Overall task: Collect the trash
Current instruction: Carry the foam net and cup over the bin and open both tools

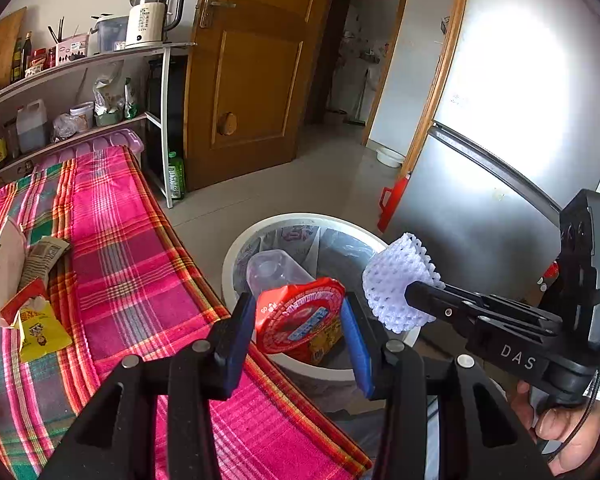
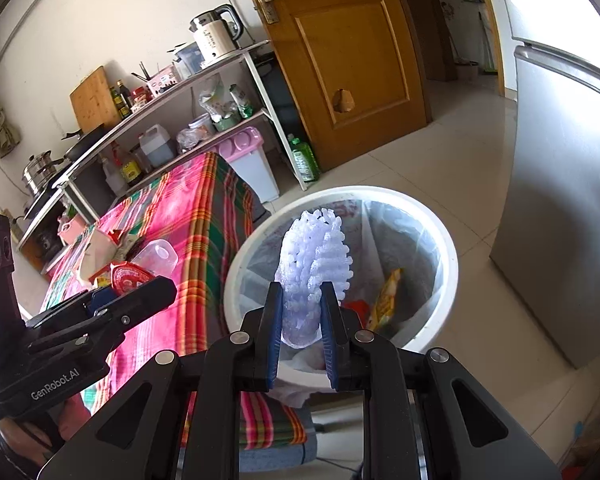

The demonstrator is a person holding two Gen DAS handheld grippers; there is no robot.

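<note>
My left gripper (image 1: 298, 332) is shut on a red-lidded snack cup (image 1: 300, 318), its blue pads pressing both sides. A clear plastic tub (image 1: 270, 272) sticks out behind the cup. The cup hangs over the near rim of the white lined bin (image 1: 236, 248) beside the table edge. My right gripper (image 2: 300, 304) is shut on a white foam fruit net (image 2: 312, 256), held upright above the bin (image 2: 440, 232). A yellow wrapper (image 2: 386, 296) lies inside the bin. In the left wrist view the right gripper (image 1: 414, 296) with the net (image 1: 396, 280) comes in from the right.
The table's pink plaid cloth (image 1: 140, 260) carries a white paper bag (image 1: 0, 276), a yellow wrapper (image 1: 40, 332) and a grey wrapper (image 1: 44, 256). A shelf with a kettle (image 1: 152, 16) stands behind. A wooden door (image 1: 252, 80), a grey fridge (image 1: 500, 160) and a pink-lidded bin (image 2: 248, 160) surround the floor.
</note>
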